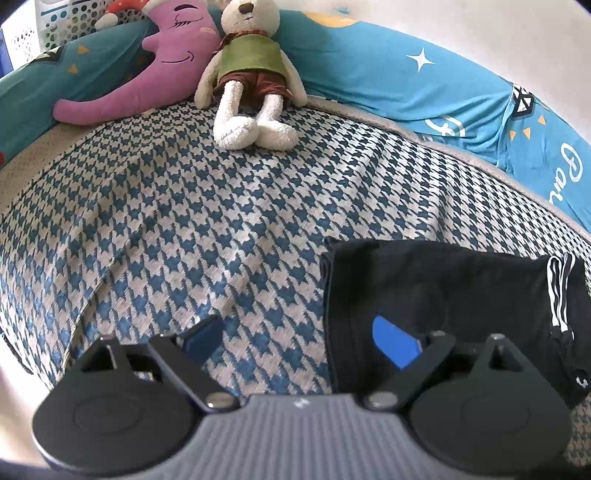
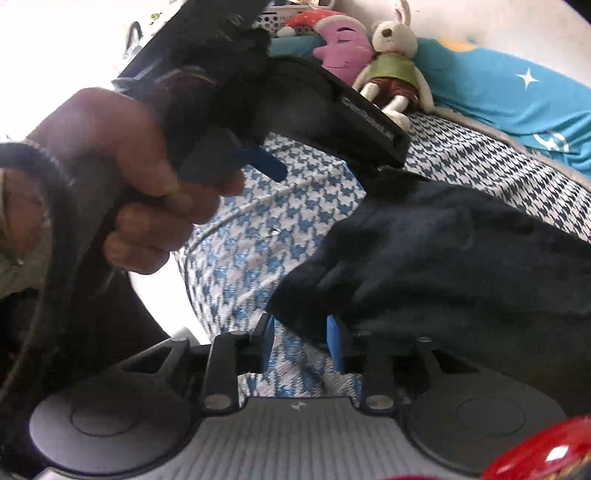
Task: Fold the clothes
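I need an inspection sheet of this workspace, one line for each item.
Surface: bed cover with a blue and white houndstooth pattern, wrinkled.
Job's things: black garment with white side stripes, folded, lying flat.
Clutter: plush rabbit, purple moon cushion, blue bedding at the far edge.
Grippers: left gripper open, one of its fingers over the garment; right gripper partly open, garment edge between its fingers, grip unclear.
Cables: nothing seen.
Surroundings: white perforated basket; a hand holds the left gripper.
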The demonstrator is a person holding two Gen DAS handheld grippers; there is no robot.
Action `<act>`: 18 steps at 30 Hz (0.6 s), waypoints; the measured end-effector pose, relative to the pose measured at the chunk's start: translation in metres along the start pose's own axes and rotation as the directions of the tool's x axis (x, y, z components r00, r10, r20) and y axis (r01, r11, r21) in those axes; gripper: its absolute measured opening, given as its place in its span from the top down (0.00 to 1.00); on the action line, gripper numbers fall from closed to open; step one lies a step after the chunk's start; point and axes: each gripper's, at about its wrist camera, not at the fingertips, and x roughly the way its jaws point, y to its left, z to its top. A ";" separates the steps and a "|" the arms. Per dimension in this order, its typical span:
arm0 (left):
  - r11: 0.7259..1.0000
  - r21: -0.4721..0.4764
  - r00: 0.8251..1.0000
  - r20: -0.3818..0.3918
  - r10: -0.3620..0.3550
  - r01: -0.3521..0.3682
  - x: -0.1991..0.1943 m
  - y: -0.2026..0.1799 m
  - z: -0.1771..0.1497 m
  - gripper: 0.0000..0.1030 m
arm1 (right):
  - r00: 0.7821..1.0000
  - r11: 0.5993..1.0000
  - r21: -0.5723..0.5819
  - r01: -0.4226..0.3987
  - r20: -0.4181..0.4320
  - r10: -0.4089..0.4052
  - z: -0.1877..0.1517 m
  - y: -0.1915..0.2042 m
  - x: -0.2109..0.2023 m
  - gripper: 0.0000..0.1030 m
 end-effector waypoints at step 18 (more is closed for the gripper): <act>0.999 -0.013 0.998 -0.037 -0.041 0.040 0.001 0.006 -0.005 0.06 | 0.989 0.967 -0.211 0.145 0.050 -0.137 -0.005 0.025 0.014 0.58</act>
